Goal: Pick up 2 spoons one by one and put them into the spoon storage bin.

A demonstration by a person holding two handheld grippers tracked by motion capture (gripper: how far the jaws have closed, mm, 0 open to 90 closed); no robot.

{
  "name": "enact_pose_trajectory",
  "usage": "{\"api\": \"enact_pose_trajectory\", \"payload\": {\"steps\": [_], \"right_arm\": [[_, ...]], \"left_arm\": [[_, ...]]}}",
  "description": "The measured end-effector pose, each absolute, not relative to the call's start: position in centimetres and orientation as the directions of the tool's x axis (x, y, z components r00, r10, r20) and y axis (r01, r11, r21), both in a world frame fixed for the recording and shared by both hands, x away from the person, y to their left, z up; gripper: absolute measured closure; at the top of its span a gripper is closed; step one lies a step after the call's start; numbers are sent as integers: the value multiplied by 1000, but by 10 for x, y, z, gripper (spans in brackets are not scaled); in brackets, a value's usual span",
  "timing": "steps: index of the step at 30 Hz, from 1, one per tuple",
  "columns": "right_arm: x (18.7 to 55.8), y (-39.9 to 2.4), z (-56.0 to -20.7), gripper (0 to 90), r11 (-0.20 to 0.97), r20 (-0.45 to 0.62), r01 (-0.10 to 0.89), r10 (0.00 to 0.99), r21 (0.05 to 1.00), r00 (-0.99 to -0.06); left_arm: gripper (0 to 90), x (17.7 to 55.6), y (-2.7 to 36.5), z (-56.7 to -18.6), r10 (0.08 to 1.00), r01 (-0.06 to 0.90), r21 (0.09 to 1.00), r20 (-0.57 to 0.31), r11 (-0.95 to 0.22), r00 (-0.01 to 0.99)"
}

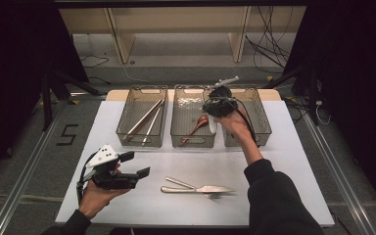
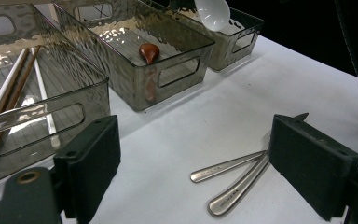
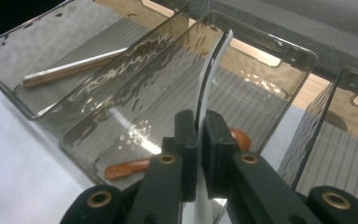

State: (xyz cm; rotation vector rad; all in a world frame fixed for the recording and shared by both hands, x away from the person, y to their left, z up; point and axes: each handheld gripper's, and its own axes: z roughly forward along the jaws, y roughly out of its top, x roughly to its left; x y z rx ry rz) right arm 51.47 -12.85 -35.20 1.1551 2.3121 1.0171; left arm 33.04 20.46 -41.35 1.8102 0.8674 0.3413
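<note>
Right gripper view: sorting a white spoon point(image 3: 213, 60)
Right gripper point(image 3: 199, 135) is clamping the handle above the middle bin point(image 3: 279, 51); left gripper point(image 1: 136, 164) is waiting open.

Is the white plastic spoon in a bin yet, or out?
Out: the right gripper holds the white plastic spoon above the clear bins.

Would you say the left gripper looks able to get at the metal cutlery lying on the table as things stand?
Probably yes: the left gripper is open and empty, and the metal cutlery lies on bare table just beside it, with nothing between them.
</note>
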Motion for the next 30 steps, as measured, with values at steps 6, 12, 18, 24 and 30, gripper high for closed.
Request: {"api": "enact_pose_trajectory", "payload": {"steps": [6,12,18,24,30], "right_arm": [[523,-122,-360,863,402,-4,552,811,731,-585],[529,-118,-368,862,402,-9,562,819,723,-574],[533,-115,-376,854,405,-8,577,823,709,-568],[534,-116,-378,748,400,0,586,825,705,-565],[525,-125,-367,619,390,21,566,811,726,-585]], "left_arm": [[163,330,204,-414,697,399,898,-164,-188,698],[163,330,204,-414,695,400,897,-165,-189,699],[163,330,204,-414,694,400,897,-166,-189,700],[163,330,204,-414,691,400,896,-164,-194,704],[163,330,203,-414,691,401,895,-164,-195,704]]}}
